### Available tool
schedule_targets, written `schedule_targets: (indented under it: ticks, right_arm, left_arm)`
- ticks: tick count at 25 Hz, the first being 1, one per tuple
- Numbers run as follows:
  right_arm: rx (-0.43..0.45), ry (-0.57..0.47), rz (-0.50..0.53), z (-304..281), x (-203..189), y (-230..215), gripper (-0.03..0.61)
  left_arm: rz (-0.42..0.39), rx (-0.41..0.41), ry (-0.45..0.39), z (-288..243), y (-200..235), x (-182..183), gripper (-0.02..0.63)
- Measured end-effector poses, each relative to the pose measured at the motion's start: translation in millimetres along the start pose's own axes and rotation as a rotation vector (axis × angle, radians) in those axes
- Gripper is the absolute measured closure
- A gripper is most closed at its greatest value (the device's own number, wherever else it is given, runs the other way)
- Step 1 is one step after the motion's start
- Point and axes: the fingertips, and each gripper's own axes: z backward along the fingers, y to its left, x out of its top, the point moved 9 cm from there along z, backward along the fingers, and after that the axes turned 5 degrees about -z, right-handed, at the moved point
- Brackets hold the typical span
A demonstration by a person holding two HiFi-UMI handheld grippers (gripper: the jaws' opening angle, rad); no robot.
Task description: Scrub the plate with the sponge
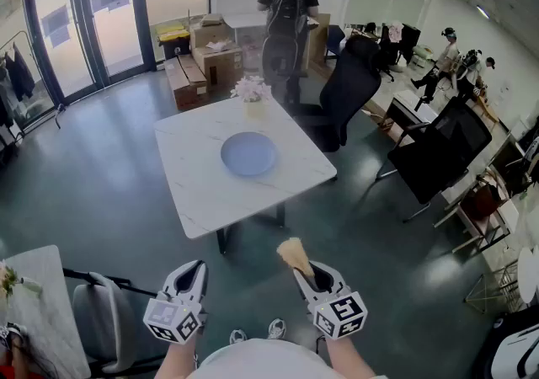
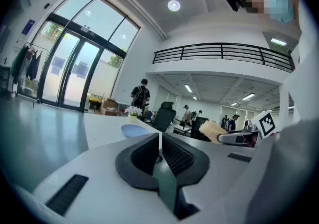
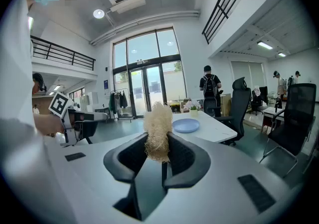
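Marble table (image 1: pixel 198 190), blue plate (image 1: pixel 248 153), grey floor (image 1: pixel 93 192)

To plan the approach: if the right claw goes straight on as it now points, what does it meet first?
Probably the table, near the blue plate, though depth is unclear; the way there looks free. The sponge in the right claw would touch first.

The left gripper (image 1: pixel 190 274) and right gripper (image 1: pixel 307 274) are pale grey with black ribbed pads. Their 2 cubes (image 1: pixel 173 318) carry black-and-white square markers. The sponge (image 1: pixel 294 254) in the right gripper is straw-tan. Ahead of both, the plate (image 1: pixel 248 153) is light blue, the table (image 1: pixel 198 188) white with faint grey veins, and the floor (image 1: pixel 93 192) dark grey-green.
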Motion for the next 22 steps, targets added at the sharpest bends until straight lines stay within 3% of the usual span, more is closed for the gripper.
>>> schedule_targets:
  ticks: [22]
  right_arm:
    - [-0.063,-0.022,-0.063,-10.0,-6.1,34.7,0.453]
  left_arm:
    - [-0.032,-0.098,0.009,13.8,24.3,-3.1,0.568]
